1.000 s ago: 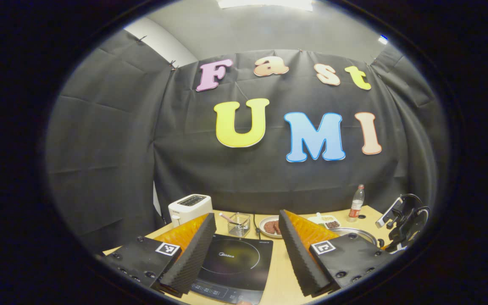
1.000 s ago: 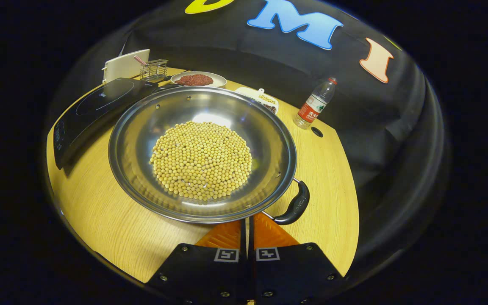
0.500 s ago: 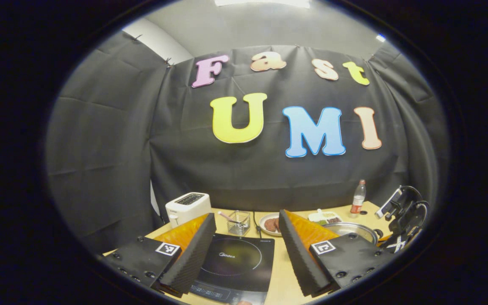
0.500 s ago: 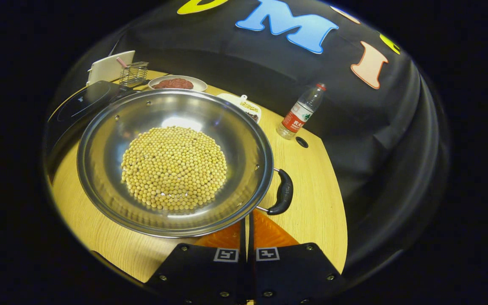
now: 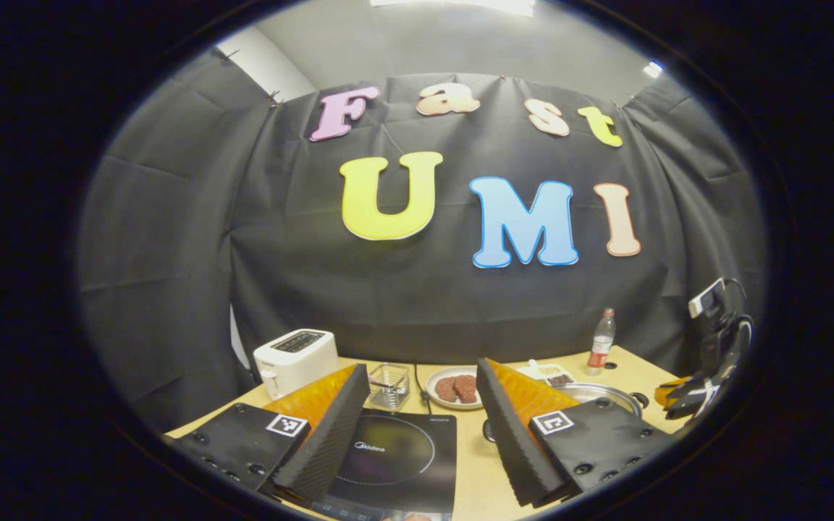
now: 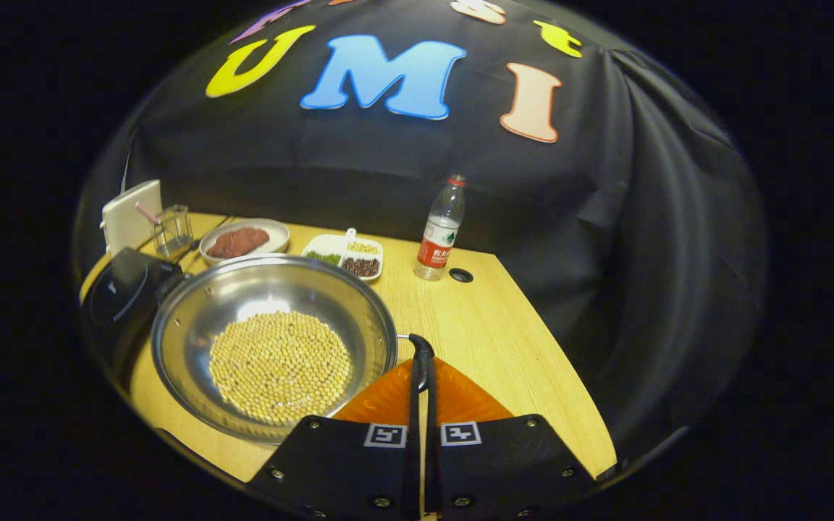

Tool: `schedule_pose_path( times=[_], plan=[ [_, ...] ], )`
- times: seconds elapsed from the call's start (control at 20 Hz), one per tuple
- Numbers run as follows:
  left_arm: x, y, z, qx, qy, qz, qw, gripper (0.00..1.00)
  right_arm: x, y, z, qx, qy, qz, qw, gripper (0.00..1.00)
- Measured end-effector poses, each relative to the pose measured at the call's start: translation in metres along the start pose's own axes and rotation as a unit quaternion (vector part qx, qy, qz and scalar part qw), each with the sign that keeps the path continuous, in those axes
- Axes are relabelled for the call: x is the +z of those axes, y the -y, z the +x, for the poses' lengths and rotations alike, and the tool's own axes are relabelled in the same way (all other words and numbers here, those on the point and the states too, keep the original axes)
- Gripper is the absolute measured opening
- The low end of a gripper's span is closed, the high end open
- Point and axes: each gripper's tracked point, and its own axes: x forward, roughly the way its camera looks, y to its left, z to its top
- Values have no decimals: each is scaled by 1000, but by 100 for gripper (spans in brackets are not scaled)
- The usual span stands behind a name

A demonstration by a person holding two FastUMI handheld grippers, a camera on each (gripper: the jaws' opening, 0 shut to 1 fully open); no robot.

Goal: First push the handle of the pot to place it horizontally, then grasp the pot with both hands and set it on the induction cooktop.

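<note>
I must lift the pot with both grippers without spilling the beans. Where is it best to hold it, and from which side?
Probably by its two small black loop handles. The right gripper should take the near handle on the pot's right; the left gripper the opposite handle, beside the cooktop. The rim is thin and the bowl rounded and smooth.
</note>
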Motion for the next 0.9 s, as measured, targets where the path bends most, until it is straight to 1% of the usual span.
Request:
schedule_pose_path(
  times=[0.1, 0.15, 0.2, 0.25, 0.35, 0.4, 0.5, 0.55, 0.6, 0.65, 0.8, 0.85, 0.9],
  plan=[
    [-3, 7, 14, -21, -3, -2, 1000, 94, 10, -5, -10, 16, 2, 45, 999, 52],
    [-3, 11, 21, -30, -4, -3, 1000, 94, 15, -5, -13, 18, 5, 60, 998, 76],
    [-5, 16, 28, -41, -5, -5, 999, 97, 19, -4, -17, 14, 10, 67, 998, 86],
    [-6, 21, 36, -52, -8, -7, 999, 97, 23, -4, -15, 15, 15, 69, 997, 98],
    [-16, 32, 50, -72, -22, -11, 997, 97, 29, -1, -18, 10, 24, 66, 997, 98],
    [-25, 40, 57, -82, -34, -14, 996, 94, 31, -1, -17, 11, 26, 68, 997, 98],
    [-44, 54, 72, -97, -61, -18, 993, 94, 29, -2, -13, 13, 20, 75, 997, 97],
    [-53, 60, 79, -101, -74, -19, 992, 97, 27, -2, -9, 14, 16, 76, 997, 98],
    [-60, 66, 86, -106, -83, -19, 991, 97, 26, -3, -4, 16, 13, 76, 997, 98],
    [-68, 73, 94, -110, -90, -16, 990, 99, 25, -3, 1, 18, 11, 75, 997, 98],
    [-102, 90, 114, -119, -122, 3, 985, 97, 23, -4, 16, 26, 3, 73, 997, 98],
    [-113, 97, 117, -122, -133, 5, 984, 97, 21, -5, 21, 29, -1, 75, 997, 98],
    [-123, 103, 121, -125, -142, 4, 982, 95, 20, -6, 26, 31, -5, 77, 997, 98]
  ],
)
